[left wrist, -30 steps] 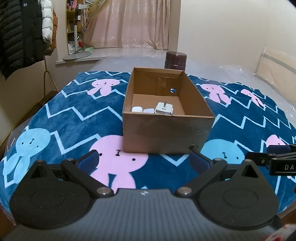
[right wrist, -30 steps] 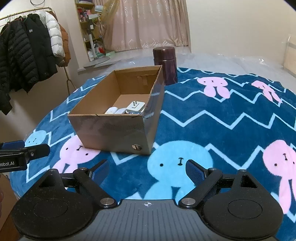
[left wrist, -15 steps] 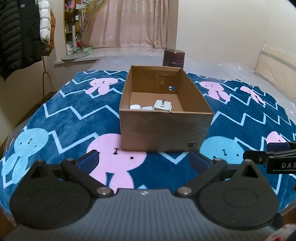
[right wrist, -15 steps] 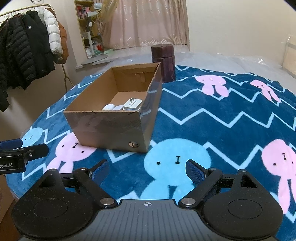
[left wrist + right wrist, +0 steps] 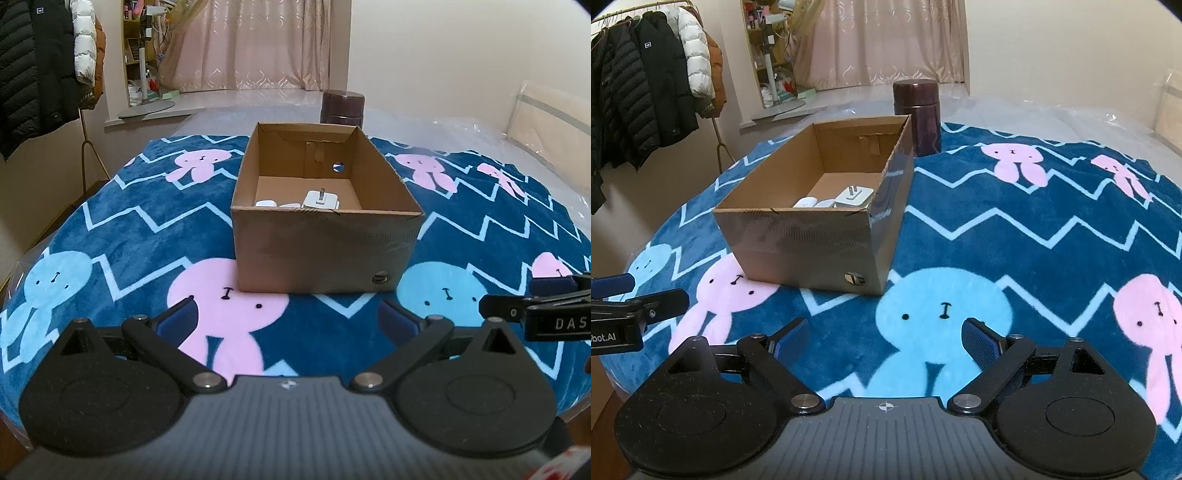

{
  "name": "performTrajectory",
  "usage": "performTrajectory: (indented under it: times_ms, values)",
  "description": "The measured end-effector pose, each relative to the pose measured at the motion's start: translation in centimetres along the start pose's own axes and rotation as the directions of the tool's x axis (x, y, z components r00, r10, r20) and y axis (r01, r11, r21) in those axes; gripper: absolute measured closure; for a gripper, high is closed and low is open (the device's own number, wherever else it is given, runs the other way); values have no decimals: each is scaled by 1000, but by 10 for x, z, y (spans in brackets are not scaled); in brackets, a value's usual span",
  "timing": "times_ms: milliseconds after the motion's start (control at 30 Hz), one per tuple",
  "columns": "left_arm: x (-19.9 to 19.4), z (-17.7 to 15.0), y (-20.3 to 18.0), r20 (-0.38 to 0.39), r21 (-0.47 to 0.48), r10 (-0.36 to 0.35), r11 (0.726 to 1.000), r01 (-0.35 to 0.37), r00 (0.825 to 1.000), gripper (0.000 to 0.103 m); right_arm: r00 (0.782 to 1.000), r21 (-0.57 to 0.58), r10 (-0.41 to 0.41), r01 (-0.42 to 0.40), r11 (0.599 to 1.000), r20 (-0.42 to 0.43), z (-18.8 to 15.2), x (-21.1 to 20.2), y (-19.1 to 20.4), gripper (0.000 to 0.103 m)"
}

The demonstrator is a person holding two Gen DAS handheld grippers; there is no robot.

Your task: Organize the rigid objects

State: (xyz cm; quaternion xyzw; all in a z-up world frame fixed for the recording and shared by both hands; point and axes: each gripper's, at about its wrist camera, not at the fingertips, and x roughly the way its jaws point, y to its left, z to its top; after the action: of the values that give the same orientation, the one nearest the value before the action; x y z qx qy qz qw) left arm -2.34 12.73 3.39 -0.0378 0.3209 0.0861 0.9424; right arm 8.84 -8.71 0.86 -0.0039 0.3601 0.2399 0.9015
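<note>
Bedroom scene: bed w/ a navy fleece blanket point(image 5: 122, 229) printed in light-blue zigzags plus pink and blue bunnies, clear plastic sheeting past it, pink curtains point(image 5: 251, 44) at the back, puffer jackets point(image 5: 646, 92) on a rack at left. Open cardboard box point(image 5: 321, 254) sits mid-blanket, near wall taped over in glossy film, small round dark fitting low at its right corner. Inside, by the near wall: a white plug adapter point(image 5: 320, 199), prongs up, w/ two smaller white pieces point(image 5: 266, 203) just left of it; can't tell what those are. Dark maroon cylindrical canister point(image 5: 916, 114) stands upright right behind the box's far right corner. Left gripper point(image 5: 286, 319) is spread wide, blue pads empty, hovering over a pink bunny short of the box. Right gripper point(image 5: 884, 338) is likewise spread wide, nothing between its pads, over a blue bunny to the box's right-front. Readable text: "DAS" on the right tool's side as seen from the left cam; "bot.AI" on the left tool seen from the right cam, both cut off at frame edge.
</note>
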Motion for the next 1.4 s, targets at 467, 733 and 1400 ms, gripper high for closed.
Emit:
performTrajectory:
  times_ms: [467, 733, 1400]
  values:
    - [1, -2, -1, -1, 7, -1, 1000, 1, 1000, 1, 1000, 6, -3, 3, 1000, -2, -2, 1, -4, 16]
    - [2, -2, -2, -1, 8, 0, 1000, 0, 1000, 1, 1000, 6, -4, 4, 1000, -2, -1, 1, -5, 16]
    - [3, -2, -3, -5, 10, 0, 1000, 0, 1000, 1, 1000, 6, -5, 5, 1000, -4, -1, 2, -5, 16]
